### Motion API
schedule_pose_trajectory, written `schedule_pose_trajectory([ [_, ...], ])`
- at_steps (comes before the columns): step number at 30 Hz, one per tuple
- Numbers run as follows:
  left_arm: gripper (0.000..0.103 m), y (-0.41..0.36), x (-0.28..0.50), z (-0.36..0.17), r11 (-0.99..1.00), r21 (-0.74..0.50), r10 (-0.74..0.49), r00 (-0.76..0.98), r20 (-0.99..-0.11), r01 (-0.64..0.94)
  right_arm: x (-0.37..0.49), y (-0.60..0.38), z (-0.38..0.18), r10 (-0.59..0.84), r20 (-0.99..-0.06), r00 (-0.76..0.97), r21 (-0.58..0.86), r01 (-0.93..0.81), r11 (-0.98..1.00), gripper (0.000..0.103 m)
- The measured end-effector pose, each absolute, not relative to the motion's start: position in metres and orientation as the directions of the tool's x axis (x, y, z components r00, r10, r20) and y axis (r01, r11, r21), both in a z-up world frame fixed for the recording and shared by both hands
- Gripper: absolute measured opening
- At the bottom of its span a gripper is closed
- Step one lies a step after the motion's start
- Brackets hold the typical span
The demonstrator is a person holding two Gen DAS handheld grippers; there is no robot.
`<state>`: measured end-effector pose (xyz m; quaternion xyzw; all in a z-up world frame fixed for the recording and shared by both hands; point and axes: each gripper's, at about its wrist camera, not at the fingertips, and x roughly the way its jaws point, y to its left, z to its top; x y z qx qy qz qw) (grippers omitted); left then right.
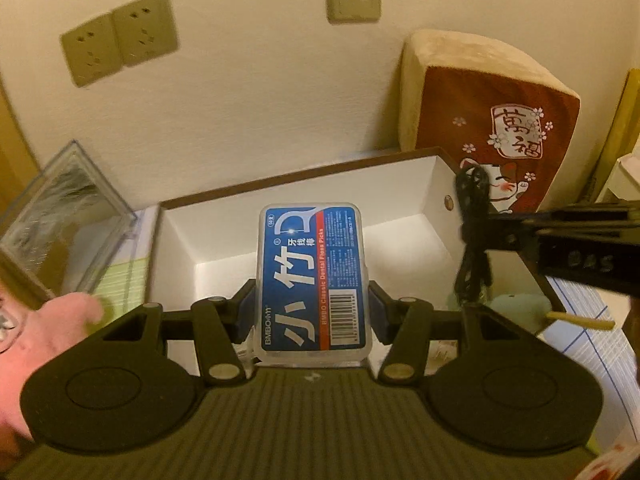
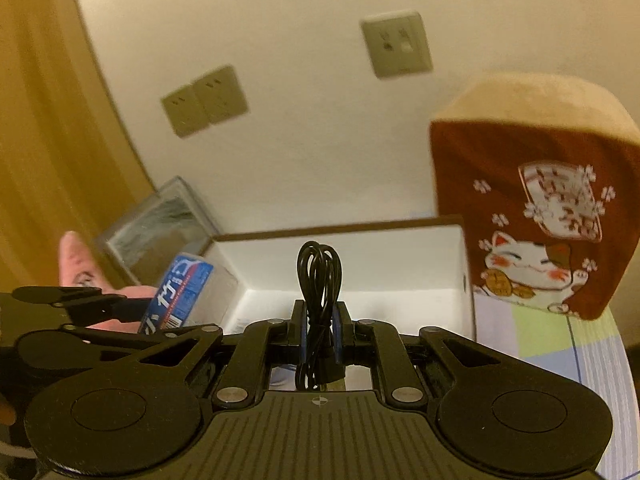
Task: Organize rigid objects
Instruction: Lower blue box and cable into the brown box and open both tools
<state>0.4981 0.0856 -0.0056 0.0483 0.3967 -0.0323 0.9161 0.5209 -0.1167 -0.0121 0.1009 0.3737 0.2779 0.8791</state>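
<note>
My left gripper (image 1: 312, 308) is shut on a clear floss-pick box with a blue label (image 1: 313, 278), held over the near edge of an open white box (image 1: 400, 200). The right gripper (image 2: 320, 334) is shut on a coiled black cable (image 2: 319, 280), its loops sticking up above the fingers. In the left wrist view the right gripper (image 1: 486, 236) comes in from the right with the black cable (image 1: 474, 240) hanging over the white box's right wall. From the right wrist view the floss-pick box (image 2: 180, 292) shows at the left, beside the white box (image 2: 400, 256).
A red and tan cushion with a cat print (image 1: 492, 120) leans on the wall behind the white box. A clear plastic case (image 1: 68, 216) stands at the left, a pink plush toy (image 1: 48, 332) nearer. Wall sockets (image 1: 120, 40) sit above. A checked cloth (image 2: 560, 344) covers the surface.
</note>
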Motion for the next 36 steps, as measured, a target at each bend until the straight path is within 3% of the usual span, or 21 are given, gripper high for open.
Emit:
schedule_pose_trajectory([
  [10, 0.053, 0.070, 0.540, -0.036, 0.991, 0.060, -0.029, 0.637, -0.771, 0.117, 0.562, -0.115, -0.046, 0.496, -0.679, 0.541, 0.361, -0.342, 0.868, 0.014],
  [13, 0.053, 0.070, 0.548, -0.044, 0.991, 0.062, -0.023, 0.623, -0.782, 0.115, 0.569, -0.118, -0.047, 0.494, -0.682, 0.539, 0.369, -0.330, 0.869, 0.021],
  [15, 0.053, 0.071, 0.552, -0.047, 0.992, 0.058, -0.025, 0.614, -0.789, 0.114, 0.570, -0.117, -0.048, 0.485, -0.690, 0.538, 0.360, -0.326, 0.874, 0.031],
  [22, 0.055, 0.073, 0.559, -0.058, 0.990, 0.072, -0.016, 0.615, -0.788, 0.119, 0.568, -0.117, -0.050, 0.486, -0.700, 0.523, 0.357, -0.333, 0.873, 0.043],
  [27, 0.062, 0.080, 0.559, -0.056, 0.990, 0.091, 0.003, 0.625, -0.780, 0.108, 0.562, -0.116, -0.046, 0.501, -0.697, 0.513, 0.363, -0.351, 0.863, 0.057],
  [36, 0.062, 0.100, 0.543, -0.042, 0.994, 0.071, 0.002, 0.616, -0.788, 0.088, 0.541, -0.110, -0.042, 0.507, -0.715, 0.481, 0.330, -0.407, 0.852, 0.064],
])
